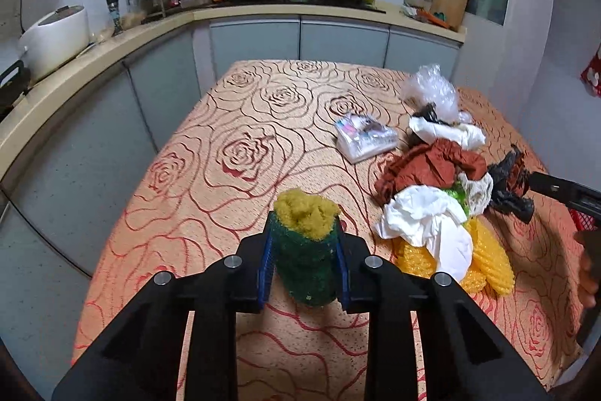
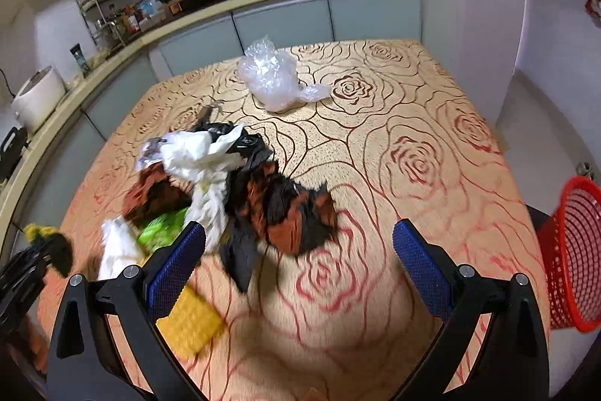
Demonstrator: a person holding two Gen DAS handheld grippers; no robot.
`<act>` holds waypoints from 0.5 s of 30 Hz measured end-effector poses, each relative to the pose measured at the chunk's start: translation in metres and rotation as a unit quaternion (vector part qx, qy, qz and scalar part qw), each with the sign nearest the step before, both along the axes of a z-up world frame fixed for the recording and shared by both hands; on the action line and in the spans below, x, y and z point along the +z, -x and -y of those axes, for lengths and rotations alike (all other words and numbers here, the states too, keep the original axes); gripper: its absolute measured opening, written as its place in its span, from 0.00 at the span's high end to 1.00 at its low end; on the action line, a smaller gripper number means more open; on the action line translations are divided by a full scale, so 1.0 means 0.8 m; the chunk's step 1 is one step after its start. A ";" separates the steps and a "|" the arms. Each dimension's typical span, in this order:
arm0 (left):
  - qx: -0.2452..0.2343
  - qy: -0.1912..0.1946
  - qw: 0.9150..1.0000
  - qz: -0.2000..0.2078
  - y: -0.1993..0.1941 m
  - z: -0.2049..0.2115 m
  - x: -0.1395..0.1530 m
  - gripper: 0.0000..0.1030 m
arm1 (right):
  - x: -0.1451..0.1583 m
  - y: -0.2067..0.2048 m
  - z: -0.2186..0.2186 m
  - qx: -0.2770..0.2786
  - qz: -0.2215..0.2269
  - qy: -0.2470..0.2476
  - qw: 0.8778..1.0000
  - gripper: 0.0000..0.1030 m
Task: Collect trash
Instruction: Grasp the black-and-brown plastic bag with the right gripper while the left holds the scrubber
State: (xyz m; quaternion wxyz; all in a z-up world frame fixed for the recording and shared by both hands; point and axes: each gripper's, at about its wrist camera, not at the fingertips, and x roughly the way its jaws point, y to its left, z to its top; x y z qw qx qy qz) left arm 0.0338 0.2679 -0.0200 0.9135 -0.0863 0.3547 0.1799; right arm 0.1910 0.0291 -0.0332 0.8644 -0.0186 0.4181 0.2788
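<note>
My left gripper (image 1: 304,232) is shut on a green and yellow scouring sponge (image 1: 306,250) and holds it upright just above the rose-patterned table (image 1: 233,153). To its right lies a trash pile: brown paper (image 1: 432,164), white tissue (image 1: 424,217), yellow bubble wrap (image 1: 488,262) and a black bag (image 1: 511,186). My right gripper (image 2: 298,228) is open and empty. It hovers at the pile's near edge, over a brown and black wrapper (image 2: 293,213). White paper (image 2: 195,153) and a clear plastic bag (image 2: 274,77) lie further back.
A red mesh basket (image 2: 574,250) stands off the table's right side. A tissue packet (image 1: 366,136) lies left of the pile. The kitchen counter (image 1: 112,40) with a rice cooker (image 1: 56,36) runs behind and to the left. A hand (image 1: 588,262) shows at the right edge.
</note>
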 end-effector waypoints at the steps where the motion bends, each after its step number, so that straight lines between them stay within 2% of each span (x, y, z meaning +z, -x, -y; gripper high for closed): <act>1: 0.002 0.001 1.000 0.001 0.001 -0.002 0.001 0.76 | -0.003 -0.004 -0.004 0.004 -0.005 0.001 1.000 0.08; 3: 0.006 0.004 1.000 0.003 0.002 -0.007 0.003 0.76 | -0.013 -0.016 -0.016 0.023 -0.026 -0.001 0.999 0.13; 5: 0.009 0.006 1.000 0.003 0.002 -0.010 0.002 0.76 | -0.023 -0.024 -0.024 0.035 -0.042 0.006 0.998 0.27; 6: 0.010 0.008 1.000 0.002 0.001 -0.012 0.002 0.76 | -0.026 -0.025 -0.026 0.039 -0.046 0.008 0.998 0.31; 9: 0.013 0.006 1.000 0.002 0.002 -0.013 0.000 0.76 | -0.029 -0.026 -0.029 0.048 -0.043 0.009 0.998 0.42; 11: 0.015 0.005 1.000 0.003 0.003 -0.013 0.001 0.76 | -0.027 -0.024 -0.028 0.058 -0.044 0.000 0.997 0.54; 15: 0.016 0.000 1.000 0.005 0.002 -0.010 0.003 0.76 | -0.025 -0.018 -0.028 0.062 -0.032 0.002 0.998 0.61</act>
